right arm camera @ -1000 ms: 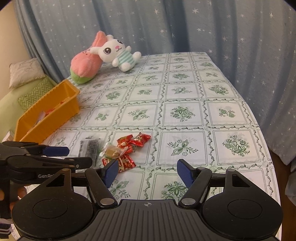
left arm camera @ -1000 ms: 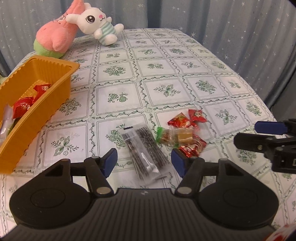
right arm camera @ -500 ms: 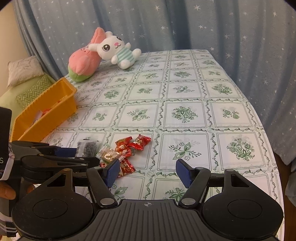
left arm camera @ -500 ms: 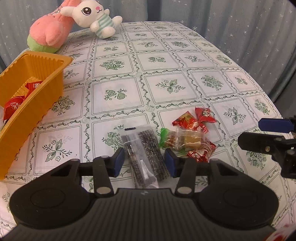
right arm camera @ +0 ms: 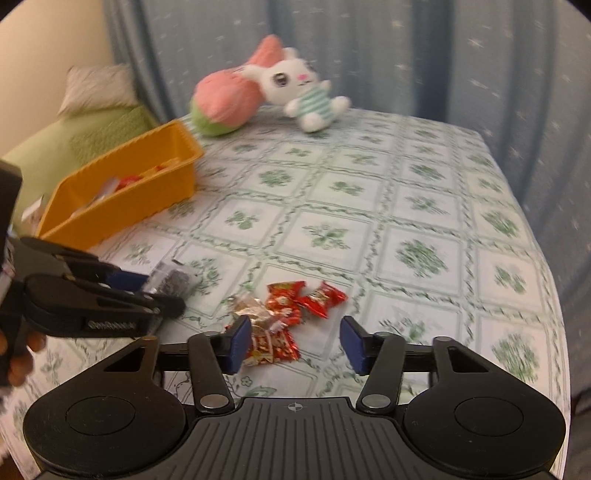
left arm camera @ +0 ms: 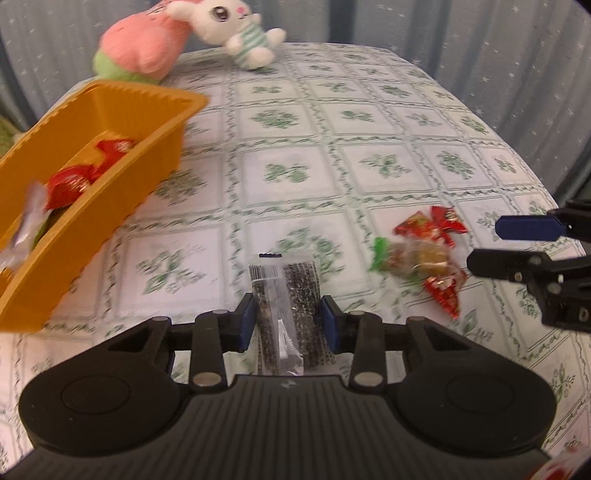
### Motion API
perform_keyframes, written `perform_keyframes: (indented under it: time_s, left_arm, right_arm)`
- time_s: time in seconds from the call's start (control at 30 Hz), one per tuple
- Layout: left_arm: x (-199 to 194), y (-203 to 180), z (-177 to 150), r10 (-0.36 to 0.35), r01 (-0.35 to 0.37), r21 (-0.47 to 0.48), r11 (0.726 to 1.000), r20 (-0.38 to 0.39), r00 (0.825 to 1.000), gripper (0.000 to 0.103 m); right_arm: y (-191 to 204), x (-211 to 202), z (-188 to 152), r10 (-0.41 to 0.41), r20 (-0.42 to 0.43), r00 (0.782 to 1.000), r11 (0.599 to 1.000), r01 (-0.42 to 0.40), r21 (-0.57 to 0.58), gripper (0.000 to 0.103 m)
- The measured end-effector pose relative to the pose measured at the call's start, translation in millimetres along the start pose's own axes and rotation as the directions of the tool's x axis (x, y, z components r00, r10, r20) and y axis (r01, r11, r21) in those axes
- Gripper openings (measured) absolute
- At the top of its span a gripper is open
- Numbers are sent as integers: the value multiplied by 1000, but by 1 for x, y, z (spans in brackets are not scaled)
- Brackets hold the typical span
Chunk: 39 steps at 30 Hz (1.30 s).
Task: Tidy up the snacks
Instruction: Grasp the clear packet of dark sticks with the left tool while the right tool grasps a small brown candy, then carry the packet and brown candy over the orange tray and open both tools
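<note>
A clear packet of dark seeds (left arm camera: 295,291) lies on the patterned tablecloth between the blue pads of my left gripper (left arm camera: 288,325). The jaws are closing and the pads touch both of its long edges. From the right wrist that gripper (right arm camera: 159,291) appears at the left, over the same packet (right arm camera: 173,277). A small pile of red and clear wrapped candies (right arm camera: 284,314) lies just ahead of my right gripper (right arm camera: 295,341). Its jaws are closing but stand apart; one red wrapper lies by the left pad, unpinched. The orange tray (left arm camera: 110,206) at the left holds several red snacks.
A pink plush (left arm camera: 147,40) and a white rabbit plush (left arm camera: 240,33) lie at the table's far end. Blue starred curtains hang behind and to the right. The table edge falls away at the right. A green bed with a pillow (right arm camera: 96,122) lies beyond the tray.
My left gripper slid forward over the seed packet and its jaws narrowed onto it. My right gripper rolled, came closer to the candy pile, and its jaws narrowed.
</note>
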State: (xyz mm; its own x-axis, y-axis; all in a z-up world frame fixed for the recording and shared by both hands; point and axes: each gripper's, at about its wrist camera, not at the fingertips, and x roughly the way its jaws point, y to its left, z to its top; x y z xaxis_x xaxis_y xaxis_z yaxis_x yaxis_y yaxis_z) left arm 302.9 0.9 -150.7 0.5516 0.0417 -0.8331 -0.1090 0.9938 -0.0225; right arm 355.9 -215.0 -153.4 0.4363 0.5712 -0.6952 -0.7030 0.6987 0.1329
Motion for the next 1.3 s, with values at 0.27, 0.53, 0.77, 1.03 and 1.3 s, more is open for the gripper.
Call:
perform_keyframes:
  time_s: [0.27, 0.53, 0.77, 1.03, 1.3]
  left_arm:
    - [-12, 30, -19, 35, -36, -75, 997, -14, 999, 35]
    - [-19, 45, -27, 44, -46, -119, 992, -19, 999, 35]
    - [-21, 46, -29, 47, -48, -119, 992, -18, 999, 35]
    - [-25, 52, -34, 55, -57, -130, 990, -19, 998, 35]
    - [-31, 55, -37, 55, -57, -138, 989, -15, 998, 35]
  right_arm:
    - [13, 26, 7, 25, -24, 999, 987, -29, -161, 39]
    - [33, 41, 0, 23, -56, 998, 957, -38, -286, 39]
    - [46, 52, -1, 15, -81, 997, 932, -43, -359, 38]
    - [60, 52, 1, 29, -80, 996, 927, -56, -370, 12]
    - [63, 40, 5, 73, -68, 995, 955, -89, -284, 12]
